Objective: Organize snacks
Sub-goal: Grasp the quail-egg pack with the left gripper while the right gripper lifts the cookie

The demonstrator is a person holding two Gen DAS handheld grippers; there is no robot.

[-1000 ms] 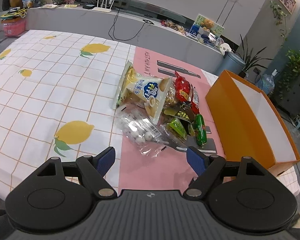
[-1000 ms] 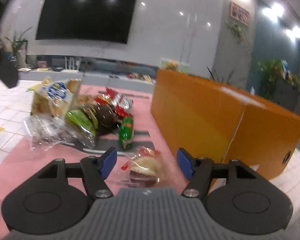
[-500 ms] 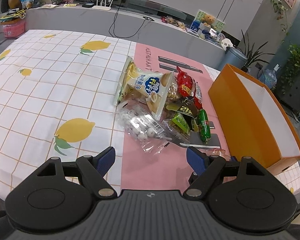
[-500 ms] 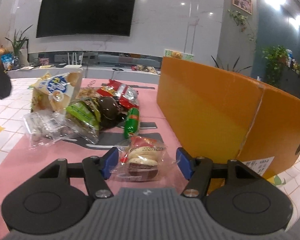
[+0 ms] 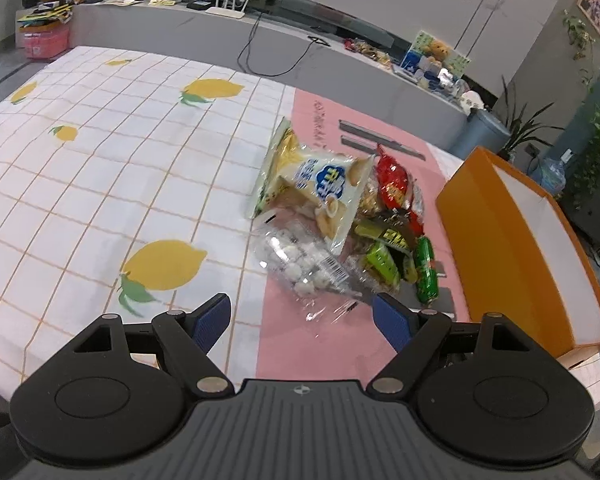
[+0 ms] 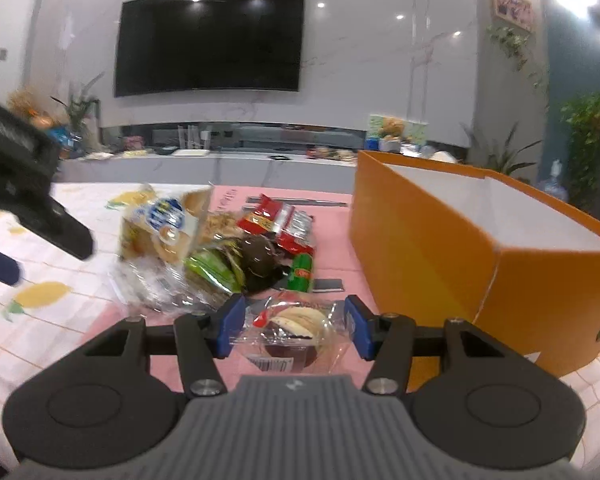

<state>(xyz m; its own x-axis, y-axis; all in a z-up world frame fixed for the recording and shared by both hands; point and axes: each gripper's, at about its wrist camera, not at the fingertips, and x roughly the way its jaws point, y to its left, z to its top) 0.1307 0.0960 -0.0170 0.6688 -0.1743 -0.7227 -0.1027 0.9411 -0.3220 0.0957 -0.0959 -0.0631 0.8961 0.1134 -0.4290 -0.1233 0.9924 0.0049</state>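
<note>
Right wrist: crinkly clear-wrapped pastry (image 6: 292, 334)

Snack pile (image 5: 340, 224) on pink mat, clear-wrapped cake (image 6: 290, 330) near orange box (image 6: 480, 256)

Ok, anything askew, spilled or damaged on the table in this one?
Nothing spilled or torn. The loose snacks lie heaped on the pink mat, overlapping, beside the upright, empty orange box. The right gripper has just been closing on a wrapped pastry.
</note>
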